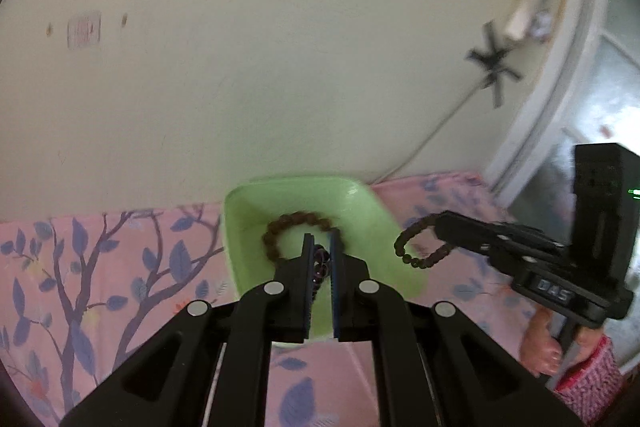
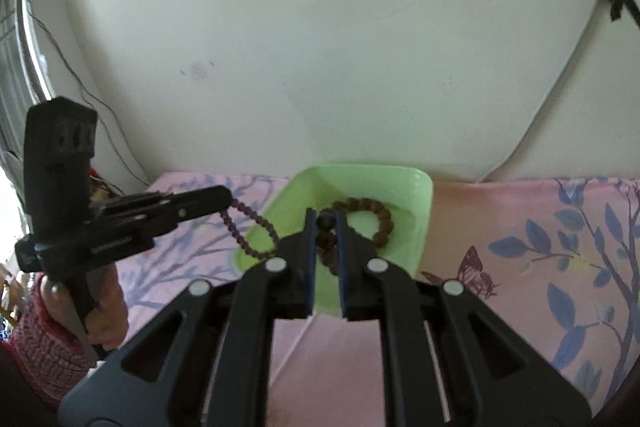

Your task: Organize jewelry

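A light green tray [image 1: 368, 211] [image 2: 416, 187] sits on the pink floral cloth against the wall. A brown bead bracelet [image 1: 280, 227] [image 2: 382, 217] lies inside it. My left gripper [image 1: 322, 241] is shut on a purple bead bracelet [image 2: 248, 243], held above the tray's left edge; the beads show between its fingers [image 1: 319, 265]. My right gripper [image 2: 326, 217] is shut on a dark brown bead bracelet [image 1: 416, 247], held above the tray's right side; its beads show between the fingers [image 2: 326, 239].
The pink cloth with blue leaf print [image 1: 100, 267] [image 2: 540, 247] covers the surface on both sides of the tray. A cream wall [image 1: 280, 67] stands right behind the tray. A thin cable [image 1: 432, 135] runs down the wall.
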`<state>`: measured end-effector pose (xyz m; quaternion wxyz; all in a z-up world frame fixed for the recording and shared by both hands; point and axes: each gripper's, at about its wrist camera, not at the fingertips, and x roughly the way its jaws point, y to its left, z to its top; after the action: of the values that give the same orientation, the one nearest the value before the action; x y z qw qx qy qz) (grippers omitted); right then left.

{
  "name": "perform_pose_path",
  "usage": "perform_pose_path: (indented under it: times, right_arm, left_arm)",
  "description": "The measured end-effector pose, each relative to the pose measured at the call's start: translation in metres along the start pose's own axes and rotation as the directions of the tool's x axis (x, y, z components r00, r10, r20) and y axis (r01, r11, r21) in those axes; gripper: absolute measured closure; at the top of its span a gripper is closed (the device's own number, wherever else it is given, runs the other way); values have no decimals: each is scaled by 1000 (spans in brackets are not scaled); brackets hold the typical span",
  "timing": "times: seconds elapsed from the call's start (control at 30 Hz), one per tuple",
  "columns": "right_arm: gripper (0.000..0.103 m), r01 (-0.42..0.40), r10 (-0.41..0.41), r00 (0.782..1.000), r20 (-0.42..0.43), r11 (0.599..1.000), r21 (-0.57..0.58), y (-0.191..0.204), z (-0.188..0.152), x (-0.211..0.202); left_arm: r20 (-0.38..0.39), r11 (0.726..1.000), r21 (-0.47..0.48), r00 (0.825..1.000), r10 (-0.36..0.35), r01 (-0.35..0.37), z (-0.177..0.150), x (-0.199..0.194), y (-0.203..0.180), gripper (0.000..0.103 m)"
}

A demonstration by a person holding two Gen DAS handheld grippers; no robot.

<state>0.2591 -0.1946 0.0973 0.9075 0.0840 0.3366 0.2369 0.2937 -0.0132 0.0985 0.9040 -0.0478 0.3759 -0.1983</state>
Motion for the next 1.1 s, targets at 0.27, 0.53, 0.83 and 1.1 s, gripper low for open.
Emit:
perform_pose_path:
  times: [0.27, 0.53, 0.83, 1.1]
  right_arm:
    - [56, -5, 4, 1000, 22, 999, 33, -7, -16, -2]
    - [56, -50, 50, 999, -3, 999, -21, 16, -58, -47]
    - [56, -61, 32, 981, -193, 987, -148, 35, -144, -71]
    - [56, -95, 47, 975, -219, 972, -215, 68, -173, -81]
  left_arm:
    - [-104, 1000, -18, 994, 20, -22, -17, 23, 11, 96]
    - [-21, 998, 1, 997, -69, 69, -49, -50, -2, 95]
    - [-104, 993, -49, 988, -114, 109, -151, -83, 0, 73]
    - [-104, 986, -126, 987, -126, 113, -193, -113, 17, 68]
